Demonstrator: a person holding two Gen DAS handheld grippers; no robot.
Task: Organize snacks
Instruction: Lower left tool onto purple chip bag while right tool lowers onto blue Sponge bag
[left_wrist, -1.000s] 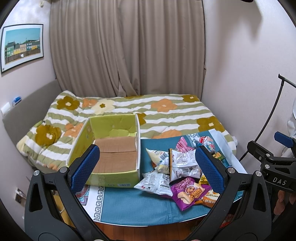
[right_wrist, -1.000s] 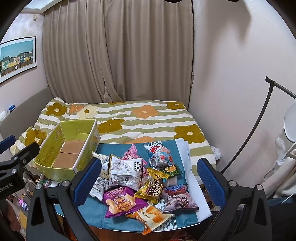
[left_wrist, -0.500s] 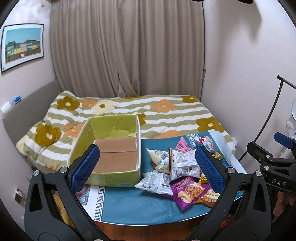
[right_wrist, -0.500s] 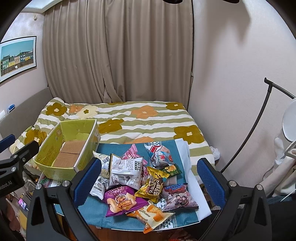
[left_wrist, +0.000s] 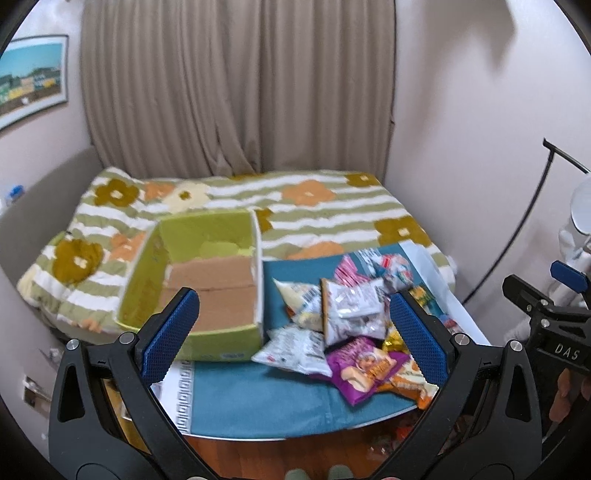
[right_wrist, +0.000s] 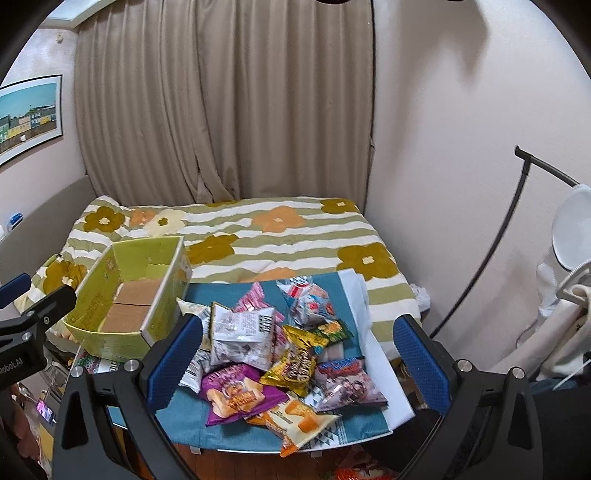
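Note:
A pile of several snack packets lies on a table with a teal cloth (right_wrist: 192, 424): a purple bag (right_wrist: 236, 391), a silver-white bag (right_wrist: 242, 336), a gold bag (right_wrist: 295, 365), an orange-white bag (right_wrist: 295, 421). The pile also shows in the left wrist view, with the purple bag (left_wrist: 365, 369) at its front. An open green cardboard box (left_wrist: 207, 280), empty, stands left of the pile; it also shows in the right wrist view (right_wrist: 129, 295). My left gripper (left_wrist: 291, 328) is open and empty above the table's near edge. My right gripper (right_wrist: 295, 350) is open and empty, over the pile.
A bed with a striped floral quilt (right_wrist: 280, 236) lies behind the table. A curtain (right_wrist: 221, 103) hangs at the back. A black lamp stand (right_wrist: 498, 236) leans on the right wall. Loose items lie on the floor under the table (left_wrist: 384, 439).
Both grippers have moved a little forward and down toward the table, so box and snacks look larger. Both stay open and empty. Nothing on the table has moved.

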